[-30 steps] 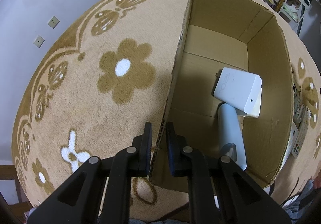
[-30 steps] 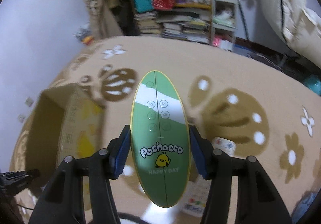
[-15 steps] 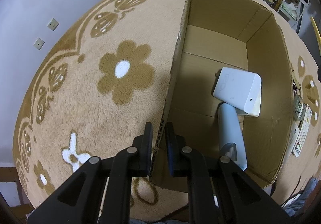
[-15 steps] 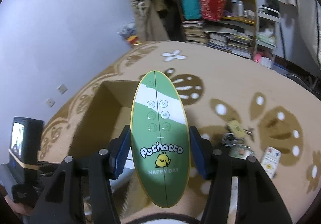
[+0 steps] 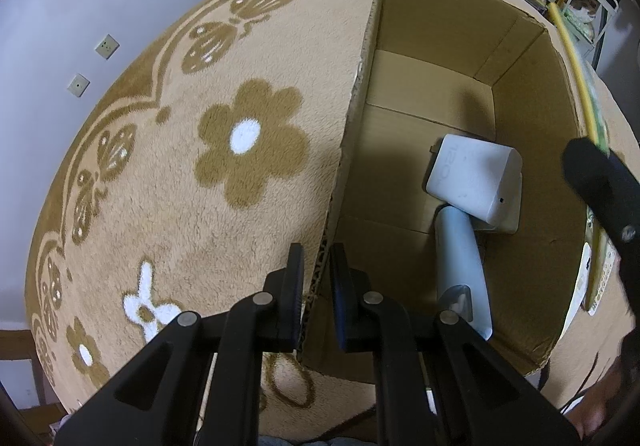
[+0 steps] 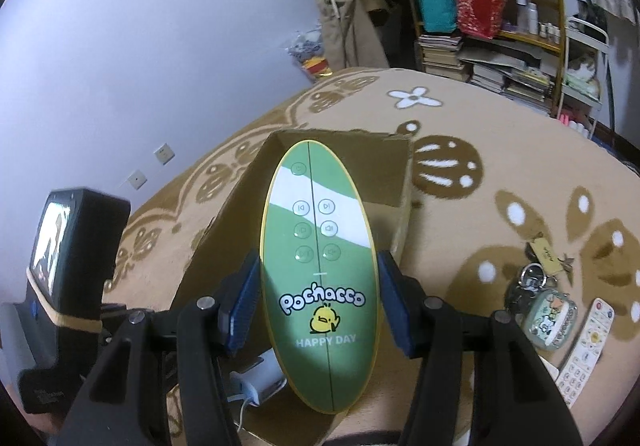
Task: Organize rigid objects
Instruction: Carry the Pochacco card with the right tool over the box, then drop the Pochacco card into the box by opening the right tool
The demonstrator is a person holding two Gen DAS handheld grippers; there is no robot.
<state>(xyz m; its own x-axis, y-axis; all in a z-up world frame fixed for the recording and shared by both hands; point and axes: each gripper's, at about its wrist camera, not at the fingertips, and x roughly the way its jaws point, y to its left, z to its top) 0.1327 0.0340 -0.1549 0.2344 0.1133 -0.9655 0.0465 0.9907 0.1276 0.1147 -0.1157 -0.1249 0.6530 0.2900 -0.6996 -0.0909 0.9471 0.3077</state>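
Down on the patterned carpet [image 5: 168, 182], the left claw [image 5: 316, 278] pinches the near wall of the open cardboard box [image 5: 524, 118], its jaws pressed together on the edge. Inside lie a white charger [image 5: 476, 182] and a pale blue tube [image 5: 460, 246]. Above the box, the right claw [image 6: 318, 298] grips the green oval Pochacco remote [image 6: 318, 270] by its sides.

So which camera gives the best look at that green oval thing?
The right wrist view. The green oval faces that camera, held between the right gripper's pads, so its buttons, duck picture and "Pochacco" lettering are readable. The left wrist view shows it only edge-on: a thin yellow-rimmed strip above the box's far wall.
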